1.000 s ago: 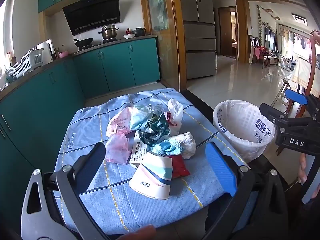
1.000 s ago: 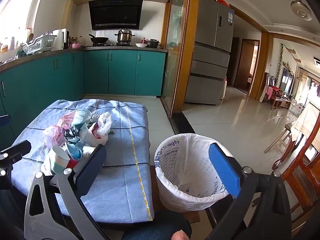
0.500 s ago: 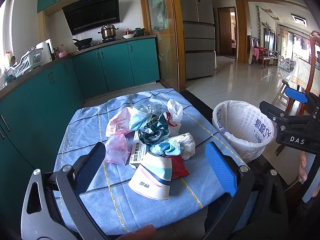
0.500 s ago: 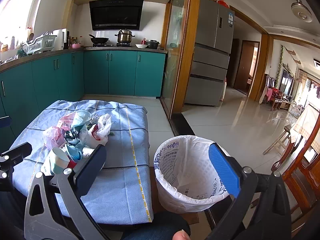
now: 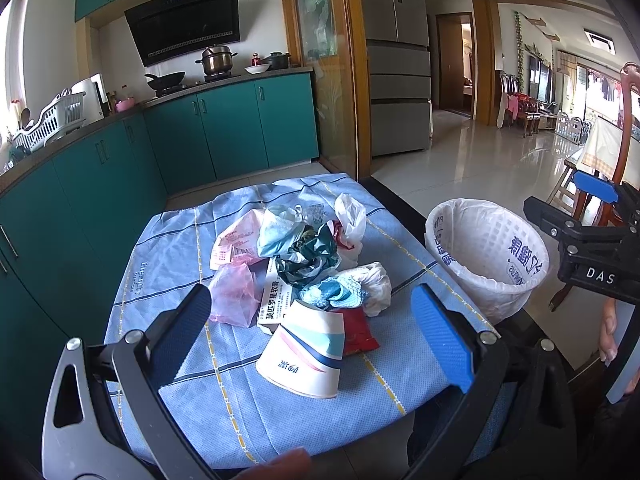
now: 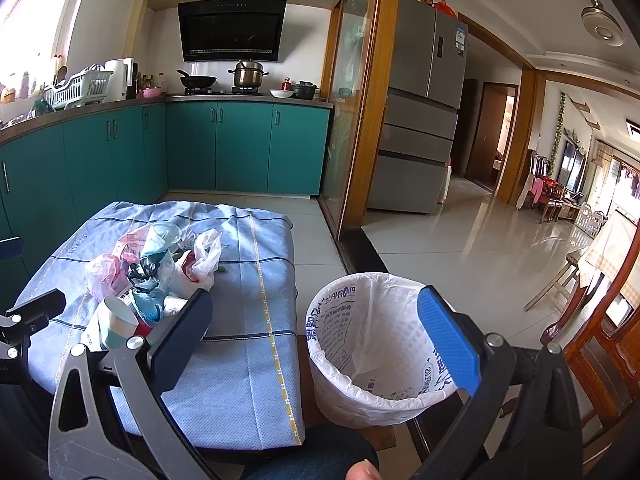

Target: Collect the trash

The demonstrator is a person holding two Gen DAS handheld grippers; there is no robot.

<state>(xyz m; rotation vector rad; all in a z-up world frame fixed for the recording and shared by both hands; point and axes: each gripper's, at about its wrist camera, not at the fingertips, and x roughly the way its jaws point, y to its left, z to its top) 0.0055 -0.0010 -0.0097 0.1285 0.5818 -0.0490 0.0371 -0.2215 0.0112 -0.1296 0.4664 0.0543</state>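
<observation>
A pile of trash (image 5: 308, 264) lies on a table with a blue cloth (image 5: 180, 248): crumpled plastic bags, a pink bag (image 5: 234, 294), a small carton, a red wrapper (image 5: 358, 330) and a tipped paper cup (image 5: 306, 354) nearest me. The pile also shows in the right wrist view (image 6: 156, 268). A bin with a white liner (image 6: 376, 344) stands right of the table; it also shows in the left wrist view (image 5: 486, 256). My left gripper (image 5: 316, 324) is open and empty, above the cup. My right gripper (image 6: 320, 332) is open and empty, above the bin's near rim.
Teal kitchen cabinets (image 5: 80, 184) run along the left and back. A wooden chair (image 6: 600, 344) stands close on the right of the bin. A grey fridge (image 6: 420, 136) and a tiled floor (image 6: 480, 248) lie beyond.
Both grippers stay open and nearly still. The views have shifted only slightly.
</observation>
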